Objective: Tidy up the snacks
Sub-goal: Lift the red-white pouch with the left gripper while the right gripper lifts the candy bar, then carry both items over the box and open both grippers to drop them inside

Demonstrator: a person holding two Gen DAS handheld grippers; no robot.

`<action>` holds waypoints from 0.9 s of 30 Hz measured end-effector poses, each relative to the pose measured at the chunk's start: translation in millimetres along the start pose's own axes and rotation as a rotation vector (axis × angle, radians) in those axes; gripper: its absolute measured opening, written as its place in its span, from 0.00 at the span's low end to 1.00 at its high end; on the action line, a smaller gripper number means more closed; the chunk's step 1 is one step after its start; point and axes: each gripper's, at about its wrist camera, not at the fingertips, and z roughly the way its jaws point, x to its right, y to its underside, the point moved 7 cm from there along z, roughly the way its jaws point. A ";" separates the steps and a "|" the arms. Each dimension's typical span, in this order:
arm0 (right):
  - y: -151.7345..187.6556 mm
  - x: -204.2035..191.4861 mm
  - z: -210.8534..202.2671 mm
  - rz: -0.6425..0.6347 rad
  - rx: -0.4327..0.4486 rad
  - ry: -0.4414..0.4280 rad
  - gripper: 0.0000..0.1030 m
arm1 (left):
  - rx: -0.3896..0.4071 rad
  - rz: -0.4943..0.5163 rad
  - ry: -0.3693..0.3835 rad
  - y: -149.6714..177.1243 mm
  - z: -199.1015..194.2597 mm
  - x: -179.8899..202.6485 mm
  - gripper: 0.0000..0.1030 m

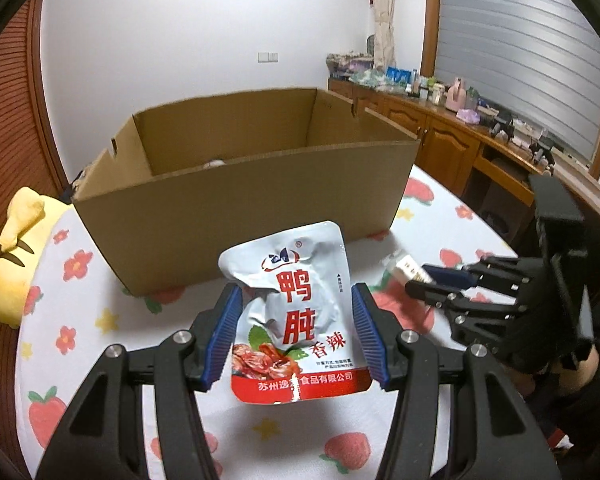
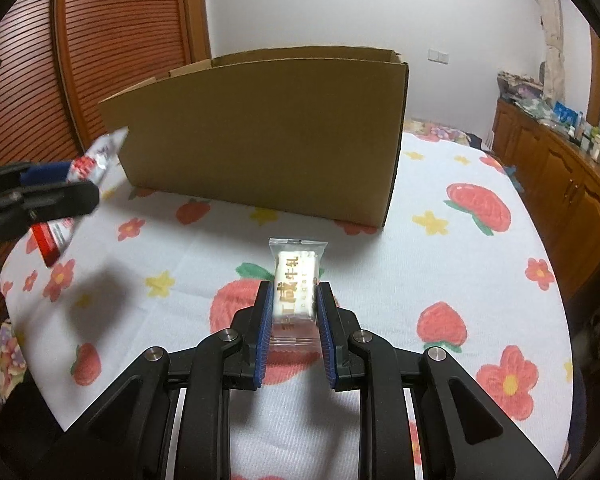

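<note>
- We are gripping the silver-and-red snack pouch (image 1: 296, 316) in the left gripper (image 1: 296, 332), the blue pads pressing its two sides, and it is hanging above the bedspread (image 1: 80, 280) just in front of the cardboard box (image 1: 236, 208).
- We are pinching the white nougat bar (image 2: 295, 288) in its clear wrapper with the right gripper (image 2: 294, 330), jaws narrow against its sides, short of the box (image 2: 260, 140).
- That is making two snacks we are carrying, one per gripper, and one box.
- The left wrist view is looking down over the box's rim into its interior, where something small and pale (image 1: 214, 163) is peeking over the near wall; we cannot tell what it is.
- The right wrist view is giving us only the box's outer wall, but it is showing the pouch (image 2: 96, 160) edge-on in the other gripper (image 2: 60, 188), off to the left.
- The left view is also catching the right gripper (image 1: 440, 280) with the bar's end (image 1: 408, 268) poking out.
- Only the left view is showing one yellow plush toy (image 1: 16, 252) at the bed's edge.
- Both views are taking in the wooden cabinet (image 1: 452, 136) with its clutter of bottles.
</note>
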 end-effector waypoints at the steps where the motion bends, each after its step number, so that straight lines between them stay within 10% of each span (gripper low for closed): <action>1: 0.0 0.2 -0.8 0.001 0.005 0.001 0.19 | 0.006 0.001 0.004 -2.9 -3.3 0.5 0.53; 27: -125.0 -16.0 -50.7 -0.056 0.224 -0.081 0.19 | 0.120 -0.003 -0.060 -92.8 0.8 -34.5 0.53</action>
